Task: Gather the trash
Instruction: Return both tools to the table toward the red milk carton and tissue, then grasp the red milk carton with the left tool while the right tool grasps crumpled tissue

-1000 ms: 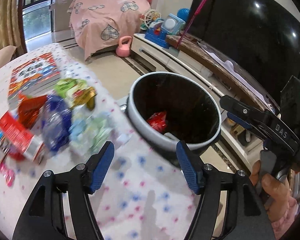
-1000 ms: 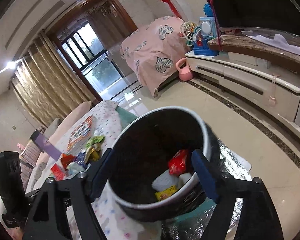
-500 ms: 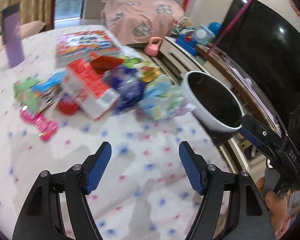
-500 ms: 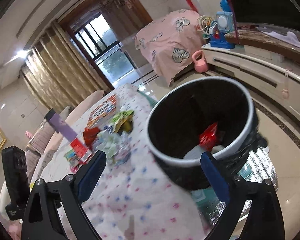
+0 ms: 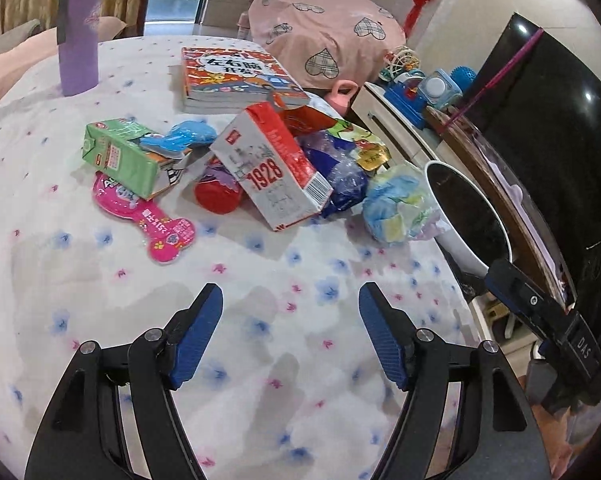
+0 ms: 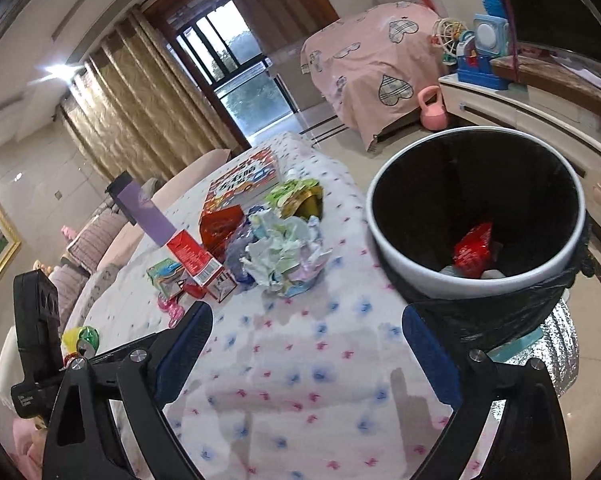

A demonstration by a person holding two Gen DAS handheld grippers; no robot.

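From the left wrist, the left gripper (image 5: 290, 334) hangs over the flowered tablecloth (image 5: 260, 360) with its jaws apart and nothing between them. Ahead of it lies a heap of trash: a red and white carton (image 5: 270, 166) marked 1928, a green carton (image 5: 120, 156) leaning to its left, a pink wrapper (image 5: 156, 222) flat on the cloth, a red cap (image 5: 216, 198), a blue bag (image 5: 338, 172) and a crumpled pale wrapper (image 5: 398, 208) at the table's right edge. The bin (image 5: 466, 220), white-rimmed and lined in black, stands just beside that edge. A book (image 5: 236, 76) and a purple cup (image 5: 78, 28) sit further back. The right gripper (image 5: 540, 320) shows at the right.

From the right wrist, the right gripper (image 6: 306, 344) is spread wide and empty above the cloth (image 6: 300, 380). The crumpled wrapper (image 6: 286, 254) lies ahead, near the bin (image 6: 476, 216), which holds a red packet (image 6: 472, 248). The cartons (image 6: 196, 266) lie to the left.
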